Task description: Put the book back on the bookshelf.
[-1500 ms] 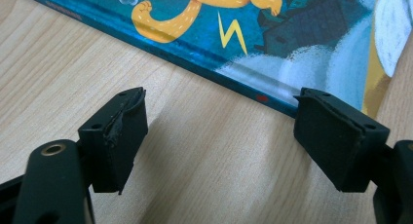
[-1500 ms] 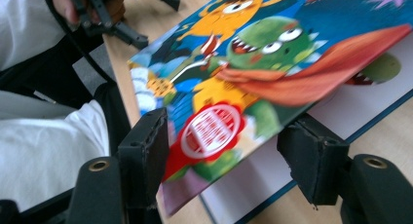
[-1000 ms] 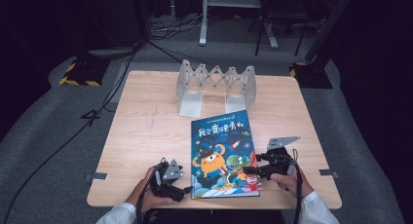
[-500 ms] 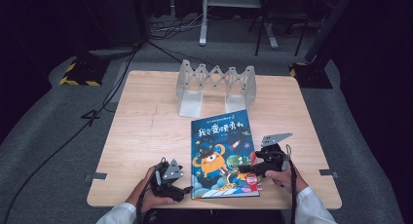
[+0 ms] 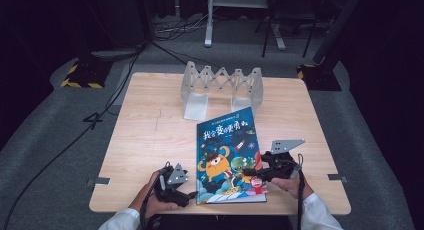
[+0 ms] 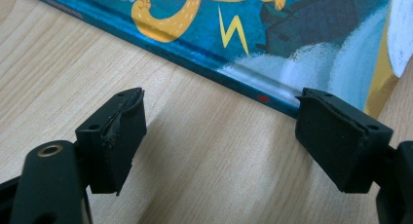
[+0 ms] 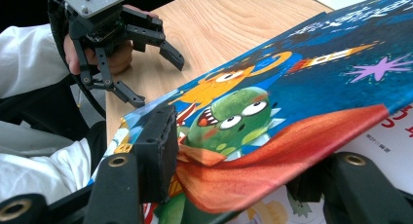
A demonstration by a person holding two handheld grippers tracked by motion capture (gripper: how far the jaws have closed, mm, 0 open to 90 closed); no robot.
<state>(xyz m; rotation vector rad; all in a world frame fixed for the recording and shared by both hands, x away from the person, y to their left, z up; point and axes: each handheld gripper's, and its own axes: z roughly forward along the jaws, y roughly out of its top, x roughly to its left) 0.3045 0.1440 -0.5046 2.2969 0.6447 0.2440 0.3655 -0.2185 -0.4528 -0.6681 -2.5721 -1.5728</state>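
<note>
Right gripper (image 7: 234, 185) has just been closing its jaws over the lifted front cover's lower right corner of the picture book (image 5: 229, 157) lying lengthwise along the table's (image 5: 145, 135) near edge, while left gripper (image 5: 189, 194) gapes beside its spine.

Left claw (image 5: 192, 194) agape; right claw (image 5: 252, 174) lately narrowing.

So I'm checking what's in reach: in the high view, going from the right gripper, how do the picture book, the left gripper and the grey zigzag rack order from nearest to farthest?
1. Picture book: the right gripper is at its right edge, with the cover's corner between the jaws.
2. Left gripper: across the book, at its left edge near the table's front.
3. Grey zigzag rack: at the table's far edge, beyond the book.
</note>
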